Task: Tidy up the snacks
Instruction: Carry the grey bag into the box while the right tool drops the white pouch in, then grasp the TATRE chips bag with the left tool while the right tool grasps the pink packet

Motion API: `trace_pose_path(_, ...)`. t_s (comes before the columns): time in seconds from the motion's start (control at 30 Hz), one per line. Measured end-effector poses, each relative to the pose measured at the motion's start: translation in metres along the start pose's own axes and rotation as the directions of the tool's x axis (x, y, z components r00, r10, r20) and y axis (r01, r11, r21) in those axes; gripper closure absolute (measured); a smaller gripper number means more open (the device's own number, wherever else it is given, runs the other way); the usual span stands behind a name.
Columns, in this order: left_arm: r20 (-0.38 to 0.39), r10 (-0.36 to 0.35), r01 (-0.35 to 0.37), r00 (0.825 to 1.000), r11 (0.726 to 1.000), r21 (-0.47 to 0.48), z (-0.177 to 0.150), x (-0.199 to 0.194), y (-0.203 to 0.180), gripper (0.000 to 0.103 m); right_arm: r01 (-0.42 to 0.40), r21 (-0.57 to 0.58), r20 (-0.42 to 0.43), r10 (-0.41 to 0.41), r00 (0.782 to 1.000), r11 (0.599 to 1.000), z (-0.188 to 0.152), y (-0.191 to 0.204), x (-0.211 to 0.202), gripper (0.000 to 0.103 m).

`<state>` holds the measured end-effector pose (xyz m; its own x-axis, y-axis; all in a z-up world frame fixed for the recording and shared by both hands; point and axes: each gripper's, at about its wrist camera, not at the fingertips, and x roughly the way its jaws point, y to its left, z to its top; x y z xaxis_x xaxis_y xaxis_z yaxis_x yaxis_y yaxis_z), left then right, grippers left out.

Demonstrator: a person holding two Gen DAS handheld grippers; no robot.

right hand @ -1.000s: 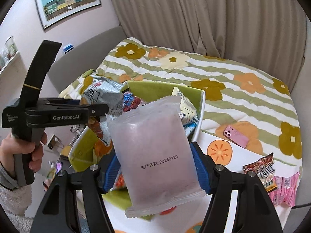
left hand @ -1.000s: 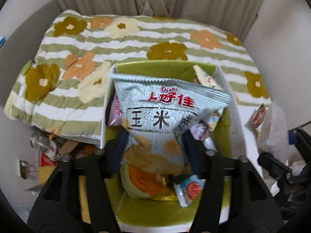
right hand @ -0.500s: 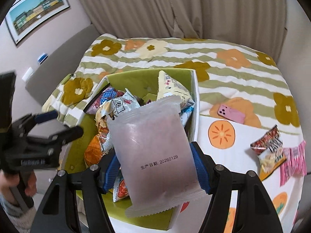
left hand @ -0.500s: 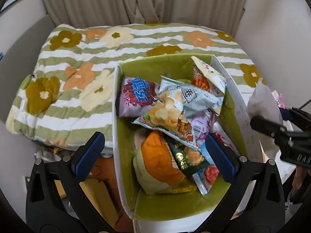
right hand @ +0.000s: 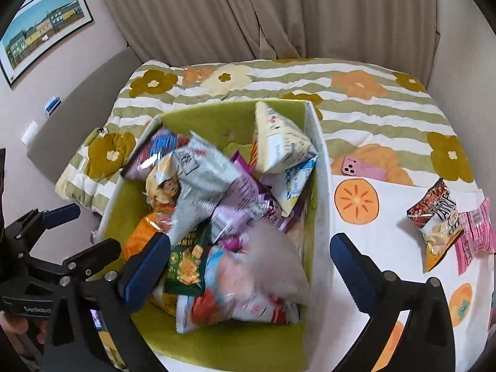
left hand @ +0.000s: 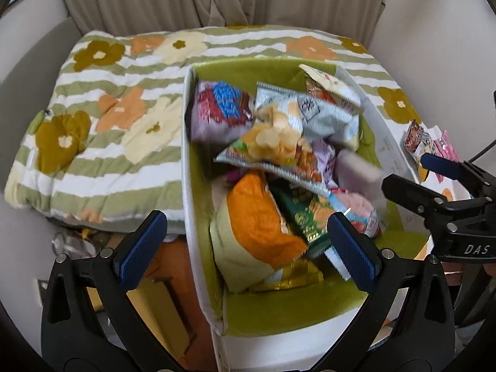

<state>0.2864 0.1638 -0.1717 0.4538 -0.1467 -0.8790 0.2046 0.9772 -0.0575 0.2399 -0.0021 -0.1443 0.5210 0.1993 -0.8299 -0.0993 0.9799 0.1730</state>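
Note:
A white box with a green lining (left hand: 198,217) (right hand: 322,204) holds several snack bags. The silver corn-chip bag (left hand: 291,130) (right hand: 198,179) lies on top of the pile. A pale pink translucent pack (right hand: 272,257) (left hand: 356,167) is blurred at the box's right side, over the other bags. My left gripper (left hand: 248,248) is open and empty above the box's near left corner. My right gripper (right hand: 248,263) is open and empty over the box's near right side. Each gripper shows in the other's view.
Two loose snack bags, red (right hand: 434,217) and pink (right hand: 474,235), lie on the white persimmon-print cloth right of the box. A pink phone (right hand: 361,167) lies on the flowered quilt (left hand: 108,124) behind. Clutter sits on the floor at left (left hand: 148,294).
The left gripper opened and dropped the silver chip bag into the box. The right gripper opened and the pale pink pack fell into the box's right side.

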Motion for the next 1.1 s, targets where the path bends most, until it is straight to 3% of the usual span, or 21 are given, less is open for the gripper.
trace_pose_path(0.33, 0.037, 0.022, -0.023, 0.999, 0.999, 0.028, -0.005, -0.023, -0.008, 0.001, 0.018, 0.004, 0.061, -0.018, 0.998, 1.000, -0.004, 0.007, -0.023, 0.001)
trace_pose_path(0.67, 0.106, -0.025, 0.015, 0.994, 0.996, 0.086, 0.001, -0.049, -0.043, 0.000, 0.071, 0.050, 0.120, -0.077, 0.990, 0.996, -0.011, -0.010, -0.071, 0.001)
trace_pose_path(0.87, 0.127, -0.085, 0.065, 0.988, 0.987, 0.150, 0.012, -0.057, -0.089, 0.001, 0.124, 0.131, 0.176, -0.147, 0.974, 0.984, -0.022, -0.048, -0.110, 0.000)
trace_pose_path(1.1, 0.119, -0.136, 0.107, 0.984, 0.968, 0.226, 0.030, -0.046, -0.167, 0.000, 0.207, 0.240, 0.190, -0.255, 0.948, 0.948, -0.038, -0.129, -0.142, 0.000)
